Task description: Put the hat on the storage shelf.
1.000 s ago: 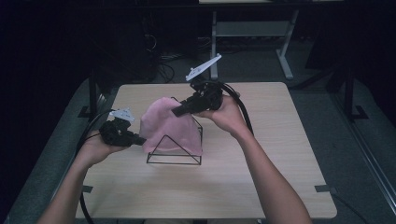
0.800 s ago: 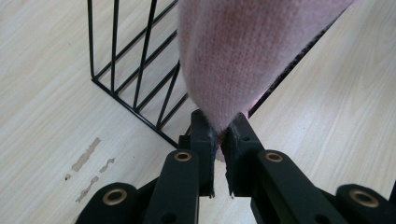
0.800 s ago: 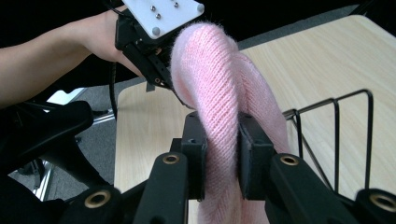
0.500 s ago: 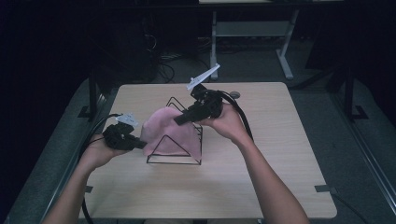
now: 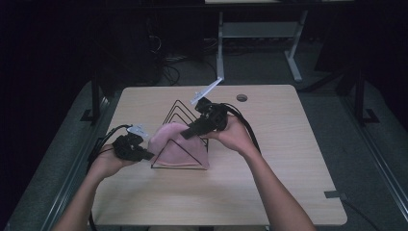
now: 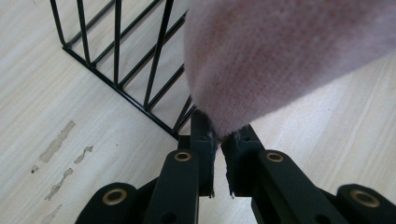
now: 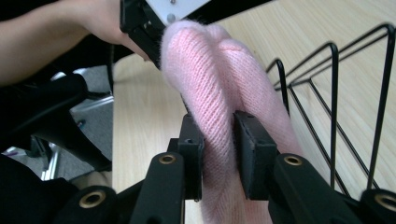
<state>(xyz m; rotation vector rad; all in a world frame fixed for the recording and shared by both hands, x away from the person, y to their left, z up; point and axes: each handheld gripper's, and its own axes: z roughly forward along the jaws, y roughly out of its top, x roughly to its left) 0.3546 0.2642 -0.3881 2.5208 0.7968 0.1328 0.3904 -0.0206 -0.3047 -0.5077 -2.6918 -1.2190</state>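
L gripper was clamped on the edge of the pink knit cloth, R gripper pinched a fold of it. Cloth was draped over the front of the black wire rack, mid-table.

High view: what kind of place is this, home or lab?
Probably a lab or test workspace. A bare wooden table sits in a dark room, a metal-framed bench stands behind it with loose cables on the floor, and side rails flank the table.
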